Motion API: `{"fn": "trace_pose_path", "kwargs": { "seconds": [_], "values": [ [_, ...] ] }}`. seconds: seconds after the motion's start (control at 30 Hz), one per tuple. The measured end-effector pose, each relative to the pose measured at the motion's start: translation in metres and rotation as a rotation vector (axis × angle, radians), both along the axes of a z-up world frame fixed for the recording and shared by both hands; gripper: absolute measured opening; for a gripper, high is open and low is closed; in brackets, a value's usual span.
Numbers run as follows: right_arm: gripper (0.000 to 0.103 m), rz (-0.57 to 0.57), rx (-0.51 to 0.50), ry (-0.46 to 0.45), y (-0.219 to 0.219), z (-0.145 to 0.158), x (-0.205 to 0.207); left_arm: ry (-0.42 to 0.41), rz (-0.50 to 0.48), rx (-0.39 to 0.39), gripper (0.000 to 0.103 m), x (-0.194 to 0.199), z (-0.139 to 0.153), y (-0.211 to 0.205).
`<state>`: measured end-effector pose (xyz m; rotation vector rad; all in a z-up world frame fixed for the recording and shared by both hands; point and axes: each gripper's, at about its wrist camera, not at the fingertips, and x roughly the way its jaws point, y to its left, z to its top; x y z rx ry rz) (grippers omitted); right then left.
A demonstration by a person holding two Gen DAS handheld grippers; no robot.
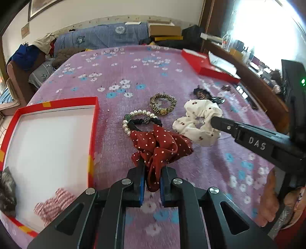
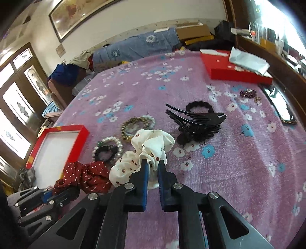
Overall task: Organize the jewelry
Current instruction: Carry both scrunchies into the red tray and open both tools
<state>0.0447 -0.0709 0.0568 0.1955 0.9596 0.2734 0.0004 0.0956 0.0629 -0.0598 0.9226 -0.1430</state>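
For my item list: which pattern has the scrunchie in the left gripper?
Dark red scrunchie with small white dots, clearest in the left wrist view.

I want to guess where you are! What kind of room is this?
Probably a bedroom at home: a wide bed under a purple flowered blanket, folded blue striped bedding by the wall, and a framed painting above.
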Motion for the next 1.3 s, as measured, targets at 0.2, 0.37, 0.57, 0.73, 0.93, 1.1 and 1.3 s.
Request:
{"fn": "trace_pose_path", "kwargs": {
  "seconds": [0.2,0.37,0.57,0.73,0.93,1.1,1.3],
  "values": [
    [0.011,0.019,-0.001,-0.039,0.006,0.022,-0.026,-0.049,0.012,-0.03,0.011,-0.034,0.023,0.012],
    [0.011,0.044,-0.002,-0.066,0.015,0.036,-0.048,-0.068,0.055,-0.028,0.011,-0.056,0.033,0.028],
    [0.011,0.094,-0.005,-0.089,0.034,0.05,-0.07,-0.099,0.127,-0.026,0.011,-0.078,0.042,0.057],
    [0.011,0.148,-0.007,-0.109,0.058,0.062,-0.083,-0.107,0.183,-0.033,0.012,-0.086,0.046,0.089],
    [0.011,0.198,-0.012,-0.122,0.084,0.07,-0.087,-0.114,0.237,-0.003,0.012,-0.087,0.05,0.125],
    [0.011,0.239,-0.002,-0.116,0.108,0.073,-0.082,-0.123,0.28,0.029,0.012,-0.086,0.056,0.157],
    [0.011,0.286,-0.009,-0.113,0.141,0.075,-0.065,-0.12,0.328,0.075,0.012,-0.069,0.063,0.194]
  ]
}}
